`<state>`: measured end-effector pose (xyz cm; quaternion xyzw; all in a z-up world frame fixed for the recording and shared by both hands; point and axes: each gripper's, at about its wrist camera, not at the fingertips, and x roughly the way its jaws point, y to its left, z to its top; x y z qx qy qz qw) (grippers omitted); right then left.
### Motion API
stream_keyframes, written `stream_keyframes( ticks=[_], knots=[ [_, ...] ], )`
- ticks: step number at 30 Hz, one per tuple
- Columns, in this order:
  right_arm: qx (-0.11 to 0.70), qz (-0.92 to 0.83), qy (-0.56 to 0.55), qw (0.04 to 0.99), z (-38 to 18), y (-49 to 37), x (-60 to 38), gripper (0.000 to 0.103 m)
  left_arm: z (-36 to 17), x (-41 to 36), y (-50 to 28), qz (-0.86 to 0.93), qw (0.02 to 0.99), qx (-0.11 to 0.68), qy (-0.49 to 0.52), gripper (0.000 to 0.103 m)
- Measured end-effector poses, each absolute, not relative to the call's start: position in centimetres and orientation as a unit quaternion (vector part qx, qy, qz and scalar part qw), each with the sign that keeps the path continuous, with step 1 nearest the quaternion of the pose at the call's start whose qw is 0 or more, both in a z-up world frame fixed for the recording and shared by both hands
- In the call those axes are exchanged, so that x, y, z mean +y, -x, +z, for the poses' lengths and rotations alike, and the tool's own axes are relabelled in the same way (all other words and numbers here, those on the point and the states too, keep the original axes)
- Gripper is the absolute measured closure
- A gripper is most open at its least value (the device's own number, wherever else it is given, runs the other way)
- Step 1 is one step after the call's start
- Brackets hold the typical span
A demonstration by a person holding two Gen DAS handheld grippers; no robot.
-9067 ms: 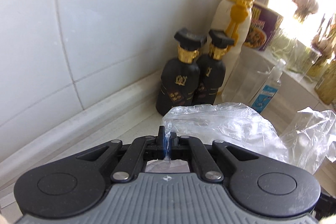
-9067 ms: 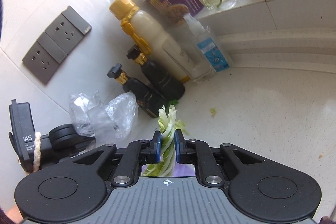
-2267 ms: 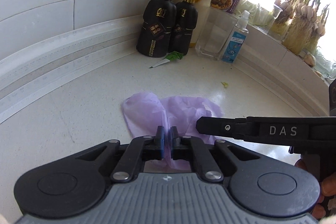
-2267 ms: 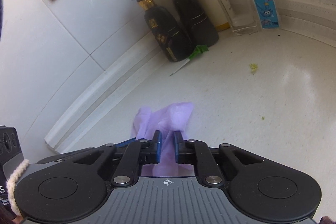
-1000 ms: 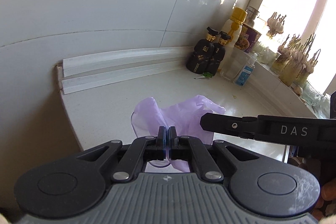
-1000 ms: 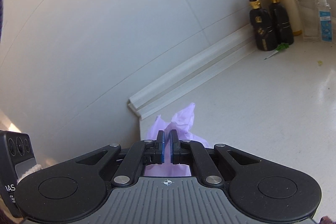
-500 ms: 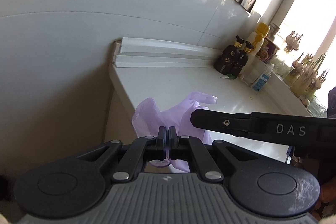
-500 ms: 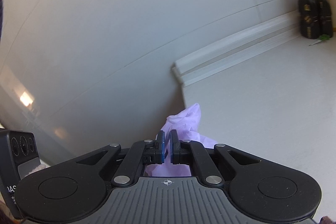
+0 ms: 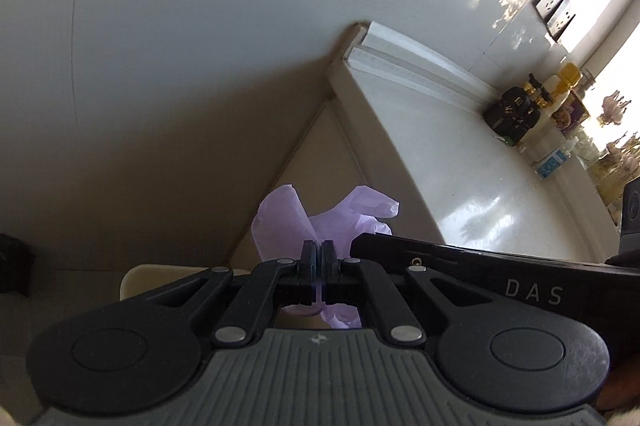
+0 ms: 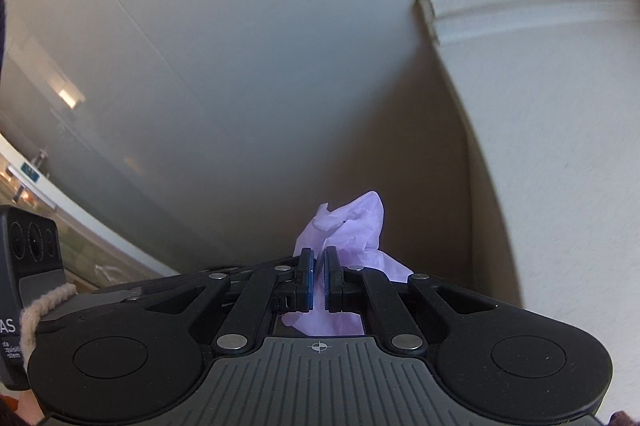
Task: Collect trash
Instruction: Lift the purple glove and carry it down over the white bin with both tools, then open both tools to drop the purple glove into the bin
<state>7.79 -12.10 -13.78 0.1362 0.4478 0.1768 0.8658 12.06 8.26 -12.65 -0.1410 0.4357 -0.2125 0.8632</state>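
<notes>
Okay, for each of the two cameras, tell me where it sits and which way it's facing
Left wrist: on the left gripper, aimed down past the counter end; the right gripper's side crosses at right.
Right wrist: on the right gripper, aimed down beside the counter; a sleeve edge shows.
Shared: the purple bag, pinched by both, and the counter end.

Purple bag (image 9: 294, 222) mostly hidden behind both claws; far bottles (image 9: 516, 110) too small to read

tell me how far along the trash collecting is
Looks done: trash bagged, judging by the purple bag pinched shut in both the left gripper and the right gripper. In hand: the bag hangs past the end of the counter. Left: dropping it; a pale rim shows below, unclear what.
</notes>
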Motion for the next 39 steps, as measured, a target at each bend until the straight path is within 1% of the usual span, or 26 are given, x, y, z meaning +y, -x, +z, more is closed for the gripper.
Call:
stream_keyframes(
  ticks=[6, 19, 20, 21, 23, 27, 29, 30, 31, 32, 33, 34, 35, 37, 38, 39],
  knots=[
    [0.487, 0.17, -0.133, 0.846, -17.4, -8.8, -10.8, 0.099, -15.4, 9.5, -12.0, -0.188, 0.851, 0.465, 0.155, 0.101],
    [0.555, 0.138, -0.13, 0.81, -24.7, -12.0, -10.3, 0.099, -21.7, 10.2, -13.0, -0.147, 0.828, 0.526, 0.127, 0.101],
    [0.561, 0.134, -0.131, 0.807, -25.4, -12.8, -10.3, 0.098, -22.2, 10.2, -13.2, -0.145, 0.826, 0.53, 0.125, 0.101],
    [0.565, 0.131, -0.13, 0.804, -25.9, -13.1, -10.4, 0.095, -22.7, 10.2, -13.4, -0.143, 0.824, 0.534, 0.123, 0.101],
    [0.575, 0.126, -0.126, 0.799, -26.8, -13.5, -10.3, 0.092, -23.6, 10.2, -13.7, -0.14, 0.821, 0.541, 0.117, 0.101],
    [0.589, 0.117, -0.111, 0.792, -28.0, -13.3, -10.2, 0.091, -25.6, 10.1, -14.5, -0.134, 0.815, 0.553, 0.108, 0.1],
    [0.595, 0.114, -0.099, 0.79, -28.5, -12.9, -10.2, 0.091, -26.8, 10.4, -15.0, -0.129, 0.808, 0.564, 0.108, 0.094],
    [0.596, 0.114, -0.093, 0.789, -28.7, -13.0, -10.1, 0.089, -27.3, 10.4, -15.2, -0.126, 0.805, 0.569, 0.109, 0.086],
    [0.597, 0.113, -0.088, 0.789, -28.7, -12.9, -10.0, 0.084, -27.7, 10.5, -15.2, -0.123, 0.803, 0.572, 0.109, 0.078],
    [0.598, 0.113, -0.084, 0.789, -28.5, -12.9, -10.2, 0.082, -28.0, 10.6, -15.3, -0.12, 0.802, 0.575, 0.108, 0.075],
    [0.598, 0.112, -0.082, 0.789, -28.5, -12.9, -10.3, 0.077, -28.3, 10.6, -15.4, -0.118, 0.801, 0.578, 0.104, 0.071],
    [0.598, 0.112, -0.081, 0.79, -28.6, -13.0, -10.4, 0.069, -28.5, 10.4, -15.6, -0.117, 0.799, 0.581, 0.101, 0.065],
    [0.597, 0.111, -0.081, 0.79, -28.6, -13.0, -10.5, 0.065, -28.7, 10.3, -15.6, -0.118, 0.798, 0.583, 0.098, 0.062],
    [0.595, 0.107, -0.081, 0.792, -29.1, -13.2, -10.7, 0.05, -28.9, 10.2, -15.6, -0.119, 0.798, 0.584, 0.091, 0.05],
    [0.594, 0.106, -0.08, 0.793, -29.1, -13.3, -10.8, 0.047, -29.0, 10.2, -15.6, -0.12, 0.798, 0.584, 0.088, 0.047],
    [0.594, 0.104, -0.078, 0.794, -29.2, -13.3, -10.9, 0.044, -29.1, 10.1, -15.7, -0.12, 0.798, 0.584, 0.085, 0.04]
  ],
)
